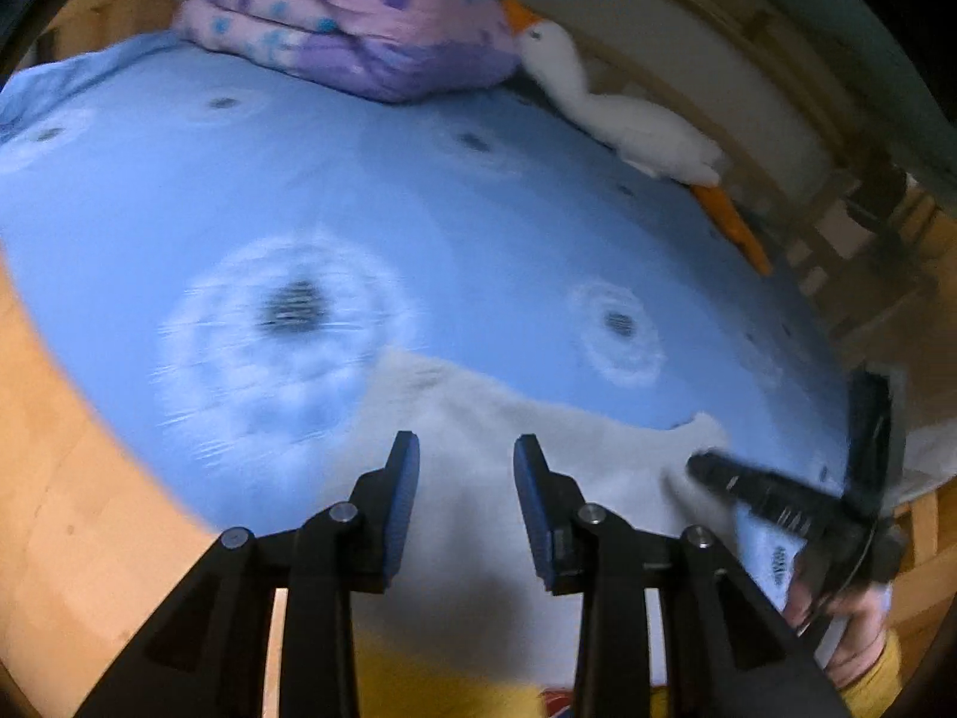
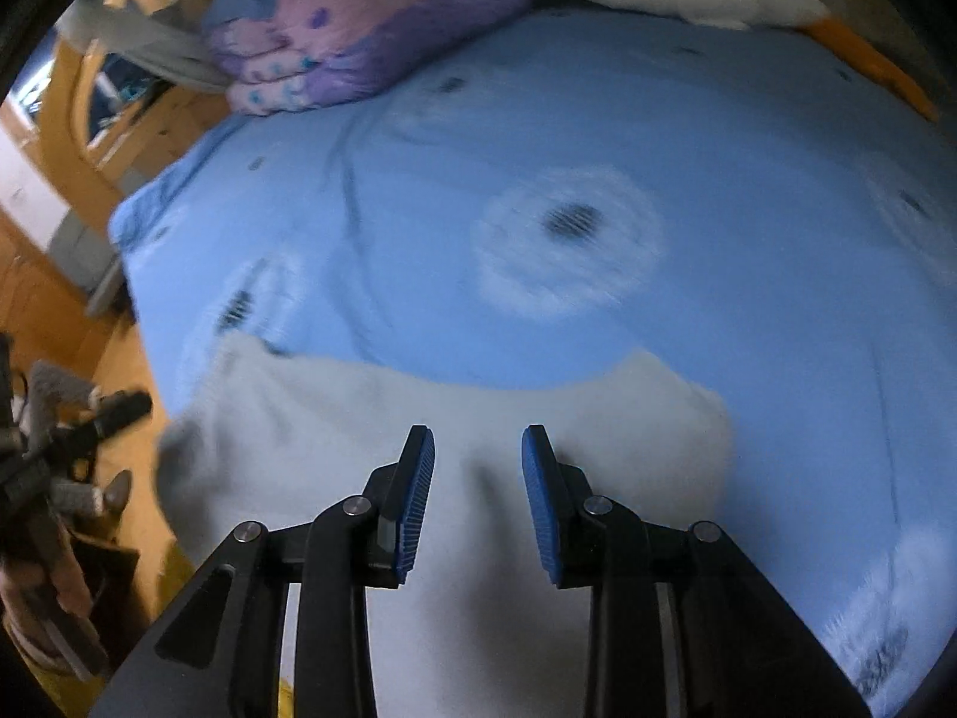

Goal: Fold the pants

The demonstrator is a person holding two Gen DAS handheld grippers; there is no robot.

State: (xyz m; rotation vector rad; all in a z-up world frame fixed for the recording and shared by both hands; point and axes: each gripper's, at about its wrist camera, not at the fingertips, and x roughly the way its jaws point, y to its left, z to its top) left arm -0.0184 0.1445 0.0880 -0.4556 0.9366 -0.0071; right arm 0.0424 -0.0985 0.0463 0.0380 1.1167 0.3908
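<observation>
I am holding the left gripper (image 1: 466, 449) partly open, nothing between its pads, right gripper (image 2: 478, 440) likewise partly open and empty, both pointing steeply down over the pale pants (image 2: 418, 407), lying near edge of the blue bedsheet (image 2: 718, 179).

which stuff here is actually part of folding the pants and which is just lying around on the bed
Part of the job:
- white pants, spread on the near edge of the bed
- left claw, open above them
- right claw, open above them

Just lying about:
- folded purple blanket
- white goose plush toy
- blue bedsheet, only the work surface
</observation>
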